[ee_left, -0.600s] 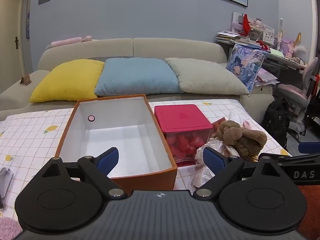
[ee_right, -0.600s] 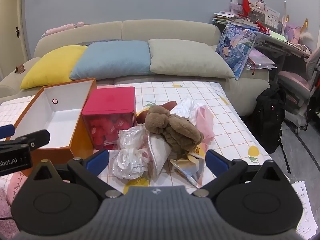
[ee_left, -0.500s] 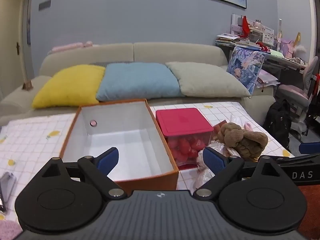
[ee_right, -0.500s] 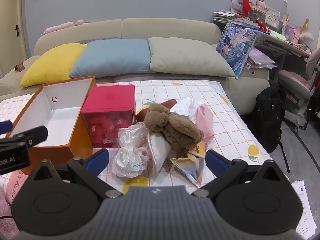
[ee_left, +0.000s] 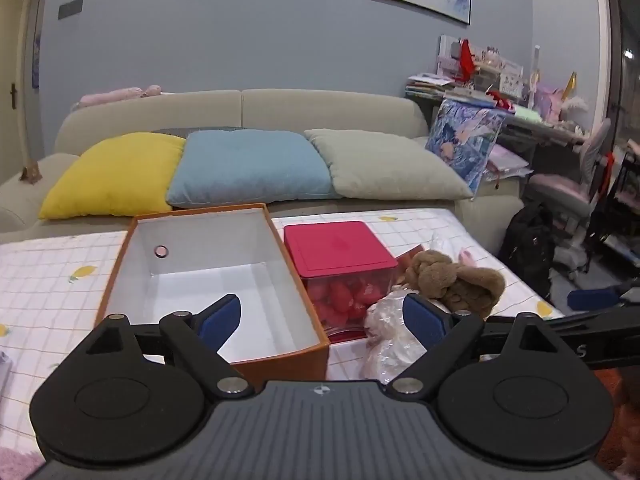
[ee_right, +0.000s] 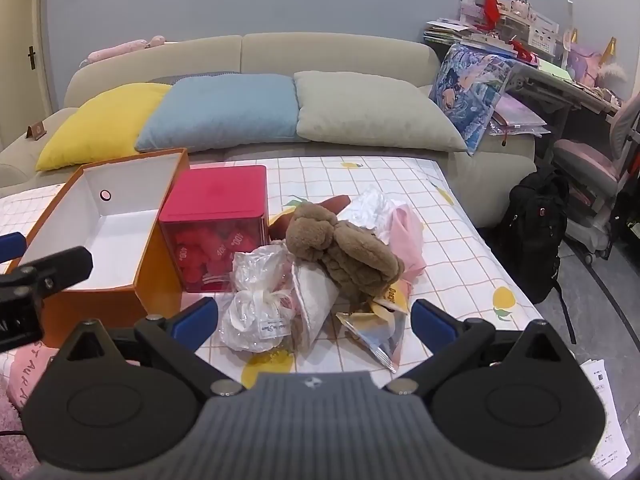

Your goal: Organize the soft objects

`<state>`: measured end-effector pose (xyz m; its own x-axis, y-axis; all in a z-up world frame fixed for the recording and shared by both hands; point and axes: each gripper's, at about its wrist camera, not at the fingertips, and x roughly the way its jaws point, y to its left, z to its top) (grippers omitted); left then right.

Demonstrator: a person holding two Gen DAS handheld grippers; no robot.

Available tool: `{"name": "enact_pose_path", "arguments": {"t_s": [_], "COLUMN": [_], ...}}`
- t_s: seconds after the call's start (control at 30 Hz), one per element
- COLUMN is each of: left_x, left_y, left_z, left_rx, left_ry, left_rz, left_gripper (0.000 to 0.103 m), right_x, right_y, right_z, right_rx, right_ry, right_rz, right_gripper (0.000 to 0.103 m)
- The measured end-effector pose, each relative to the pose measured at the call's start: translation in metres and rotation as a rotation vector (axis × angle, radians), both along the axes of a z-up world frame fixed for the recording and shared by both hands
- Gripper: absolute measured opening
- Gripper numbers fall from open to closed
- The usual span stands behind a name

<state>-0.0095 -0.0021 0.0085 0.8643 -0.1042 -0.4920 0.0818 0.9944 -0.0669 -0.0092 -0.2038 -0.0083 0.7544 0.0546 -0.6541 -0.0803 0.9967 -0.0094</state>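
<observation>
A brown plush toy [ee_right: 344, 248] lies on a pile of soft items on the checked tablecloth: a white gauze pouch [ee_right: 256, 304], a white cloth bag [ee_right: 316, 300], a pink cloth [ee_right: 406, 236] and foil packets [ee_right: 376, 328]. The plush also shows in the left wrist view [ee_left: 456, 280]. An open orange box [ee_left: 208, 276], white inside and empty, stands to the left, also in the right wrist view [ee_right: 104, 232]. My left gripper [ee_left: 320, 318] is open over the box's near right corner. My right gripper [ee_right: 316, 320] is open just before the pile.
A red-lidded clear box [ee_right: 218, 224] of red items stands between the orange box and the pile. A sofa with yellow, blue and grey cushions [ee_right: 228, 116] lies behind the table. A black backpack [ee_right: 536, 224] sits on the floor at right. A pink cloth [ee_right: 24, 372] lies at the near left.
Both grippers have pulled back and tilted up a little, so the table objects sit lower and farther in view. Both stay open. Nothing on the table has moved.
</observation>
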Motion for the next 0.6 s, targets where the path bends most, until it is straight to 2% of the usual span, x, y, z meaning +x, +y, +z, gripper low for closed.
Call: {"name": "enact_pose_path", "arguments": {"t_s": [0.6], "left_x": [0.0020], "left_y": [0.0043], "left_z": [-0.0045], "left_rx": [-0.009], "left_ry": [0.026], "left_rz": [0.018], "left_gripper": [0.103], "right_x": [-0.0009], "right_y": [0.0048], "right_z": [-0.0005], "right_rx": [-0.033], "right_ry": [0.007], "right_rz": [-0.002], "right_gripper": [0.100]}}
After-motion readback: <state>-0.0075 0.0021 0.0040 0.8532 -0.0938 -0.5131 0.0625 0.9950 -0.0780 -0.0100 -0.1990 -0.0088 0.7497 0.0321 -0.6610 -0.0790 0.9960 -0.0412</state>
